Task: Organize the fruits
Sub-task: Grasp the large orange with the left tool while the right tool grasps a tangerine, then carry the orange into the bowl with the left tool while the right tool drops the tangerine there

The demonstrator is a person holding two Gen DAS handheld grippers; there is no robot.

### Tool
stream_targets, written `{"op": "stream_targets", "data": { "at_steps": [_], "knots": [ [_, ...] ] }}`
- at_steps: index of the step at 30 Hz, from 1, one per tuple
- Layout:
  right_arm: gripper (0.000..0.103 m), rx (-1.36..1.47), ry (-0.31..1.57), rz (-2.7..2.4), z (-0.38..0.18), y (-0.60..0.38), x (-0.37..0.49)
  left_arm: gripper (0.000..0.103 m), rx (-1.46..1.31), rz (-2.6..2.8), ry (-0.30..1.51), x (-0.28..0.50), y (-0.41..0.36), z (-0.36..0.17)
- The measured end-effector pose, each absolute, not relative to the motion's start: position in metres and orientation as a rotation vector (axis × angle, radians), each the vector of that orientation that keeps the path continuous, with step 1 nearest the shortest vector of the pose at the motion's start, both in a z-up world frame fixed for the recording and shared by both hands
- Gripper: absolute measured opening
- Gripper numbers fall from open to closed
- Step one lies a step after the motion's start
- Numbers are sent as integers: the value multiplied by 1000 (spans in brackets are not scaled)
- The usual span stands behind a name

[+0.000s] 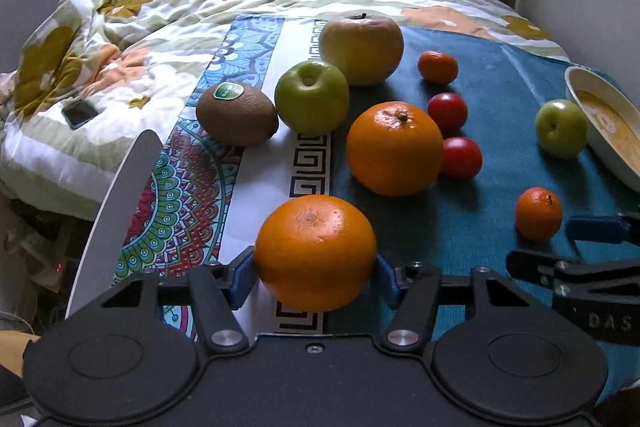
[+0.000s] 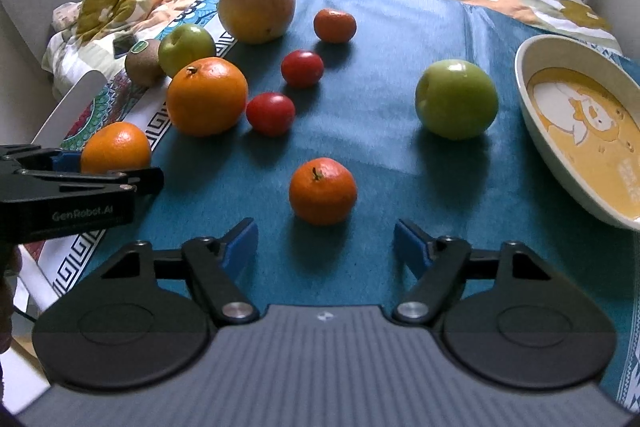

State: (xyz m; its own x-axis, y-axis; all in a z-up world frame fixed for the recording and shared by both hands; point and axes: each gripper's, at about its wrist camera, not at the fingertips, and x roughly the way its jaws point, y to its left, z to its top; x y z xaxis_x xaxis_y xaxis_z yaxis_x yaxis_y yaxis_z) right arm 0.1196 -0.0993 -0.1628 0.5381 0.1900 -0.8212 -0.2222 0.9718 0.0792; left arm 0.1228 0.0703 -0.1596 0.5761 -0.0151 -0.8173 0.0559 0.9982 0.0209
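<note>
My left gripper (image 1: pixel 316 277) is shut on a large orange (image 1: pixel 315 253), just above the patterned mat; it also shows in the right wrist view (image 2: pixel 116 147). My right gripper (image 2: pixel 325 247) is open and empty, just behind a small mandarin (image 2: pixel 322 191). On the teal cloth lie a second large orange (image 2: pixel 206 95), two red tomatoes (image 2: pixel 270 113) (image 2: pixel 302 67), another mandarin (image 2: pixel 334 25) and a green apple (image 2: pixel 456 99). A big yellow apple (image 1: pixel 361 49), a green apple (image 1: pixel 311 97) and a kiwi (image 1: pixel 237 113) lie at the back left.
A cream bowl (image 2: pixel 532 123) with a yellow cartoon print stands at the right edge. A crumpled floral quilt (image 1: pixel 100 39) with a phone (image 1: pixel 79 112) on it lies left and behind. A white board edge (image 1: pixel 116 211) rises at the left.
</note>
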Motion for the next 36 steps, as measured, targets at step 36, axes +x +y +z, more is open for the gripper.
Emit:
{"op": "stream_targets", "data": {
  "at_steps": [36],
  "knots": [
    [51, -6, 829, 5, -85, -132, 83, 63, 122, -148, 766, 79, 62, -68]
  ]
}}
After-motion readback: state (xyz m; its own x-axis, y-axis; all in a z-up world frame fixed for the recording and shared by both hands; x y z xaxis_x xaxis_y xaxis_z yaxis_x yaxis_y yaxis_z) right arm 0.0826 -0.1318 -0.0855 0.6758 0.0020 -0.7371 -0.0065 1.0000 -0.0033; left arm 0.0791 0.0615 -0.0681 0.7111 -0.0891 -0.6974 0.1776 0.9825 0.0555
